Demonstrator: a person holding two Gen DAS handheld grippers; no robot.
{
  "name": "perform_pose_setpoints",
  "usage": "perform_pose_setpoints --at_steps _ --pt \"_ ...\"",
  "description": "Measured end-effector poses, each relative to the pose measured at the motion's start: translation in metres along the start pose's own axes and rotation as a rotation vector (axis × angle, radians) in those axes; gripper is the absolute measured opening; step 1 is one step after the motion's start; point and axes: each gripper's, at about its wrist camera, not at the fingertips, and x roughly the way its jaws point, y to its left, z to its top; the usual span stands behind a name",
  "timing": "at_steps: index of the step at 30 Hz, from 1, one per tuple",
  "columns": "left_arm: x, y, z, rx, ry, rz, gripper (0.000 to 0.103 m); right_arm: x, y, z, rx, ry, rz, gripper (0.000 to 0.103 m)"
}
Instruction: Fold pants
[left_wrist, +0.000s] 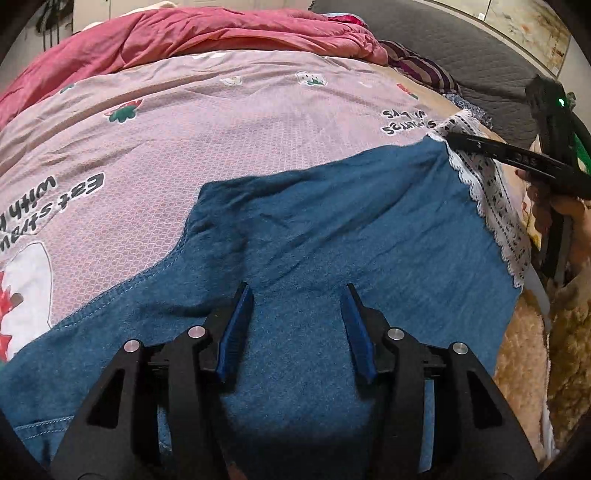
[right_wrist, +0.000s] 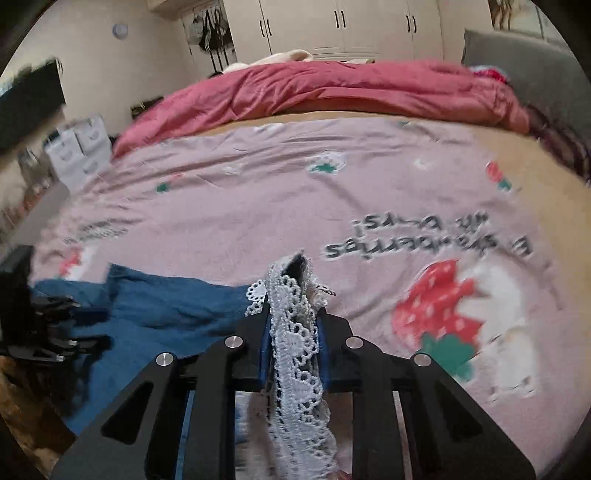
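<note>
A: Early going, by the look of it. Blue pants (left_wrist: 332, 229) spread on the pink strawberry bedspread (left_wrist: 221, 122), rumpled, no crisp fold anywhere in view.

B: Right gripper (right_wrist: 293, 291) clamped tight on the white lace hem (right_wrist: 295, 343), lace bunched between the blue pads (right_wrist: 266, 347). Lifted or merely pinched? Hard to say.

A: Left gripper (left_wrist: 295, 295) gaping wide over the denim, nothing held between the fingers. Pressing the cloth or hovering just above, no telling.

B: Remaining, most likely: carry the hem across, square the edges, smooth, fold again.

A: Waistband and second leg cut off at the lower frame edge. Right wrist view smeared with motion blur, bedspread lettering barely legible.

B: Red quilt (right_wrist: 332, 88) heaped at the far side, well clear of the pants.
</note>
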Motion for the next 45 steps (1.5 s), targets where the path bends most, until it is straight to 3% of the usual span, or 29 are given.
perform_pose_setpoints --at_steps 5,7,8,10,12,15,18,22,26,30,33,35,40,43,45 --pt "0.001 0.0 0.0 -0.002 0.001 -0.001 0.042 0.04 0.004 -0.009 -0.061 0.121 -0.11 0.02" --pt "0.001 0.001 -0.001 -0.006 0.002 -0.006 0.042 0.05 0.008 -0.014 -0.088 0.125 -0.15 0.026" --pt "0.001 0.002 -0.001 -0.008 0.003 -0.01 0.042 0.049 0.008 -0.014 -0.085 0.118 -0.167 0.038" --pt "0.001 0.003 -0.001 -0.012 0.001 -0.014 0.042 0.04 0.0 -0.013 -0.032 0.096 -0.194 0.047" --pt "-0.003 0.003 -0.001 -0.021 -0.011 -0.021 0.042 0.005 -0.004 -0.017 0.03 0.001 -0.174 0.048" --pt "-0.013 0.004 -0.003 -0.021 -0.03 -0.028 0.043 -0.041 -0.004 -0.034 0.074 -0.108 -0.166 0.059" --pt "-0.028 0.001 0.0 -0.014 -0.059 -0.034 0.043 -0.073 -0.001 -0.067 0.117 -0.122 -0.177 0.059" --pt "-0.054 -0.007 -0.004 -0.005 -0.112 0.001 0.049 -0.087 0.013 -0.101 0.136 -0.092 -0.149 0.059" --pt "-0.066 -0.012 -0.024 -0.006 -0.116 0.033 0.054 -0.087 0.051 -0.118 0.13 -0.065 -0.039 0.059" --pt "-0.065 -0.002 -0.047 -0.039 -0.101 0.16 0.054 -0.072 0.077 -0.121 0.057 -0.016 -0.034 0.059" --pt "-0.06 0.016 -0.066 -0.086 -0.059 0.242 0.054 -0.054 0.072 -0.131 0.082 0.082 -0.075 0.059" --pt "-0.06 0.025 -0.073 -0.109 -0.056 0.232 0.054 -0.049 0.068 -0.136 0.071 0.109 -0.119 0.058" --pt "-0.06 0.034 -0.071 -0.139 -0.054 0.214 0.053 -0.046 0.066 -0.139 0.099 0.106 -0.106 0.059" --pt "-0.064 0.032 -0.073 -0.131 -0.072 0.219 0.053 -0.056 0.058 -0.138 0.136 0.072 -0.057 0.059" --pt "-0.079 0.026 -0.074 -0.138 -0.122 0.182 0.055 -0.073 0.05 -0.139 0.185 0.02 -0.016 0.059"
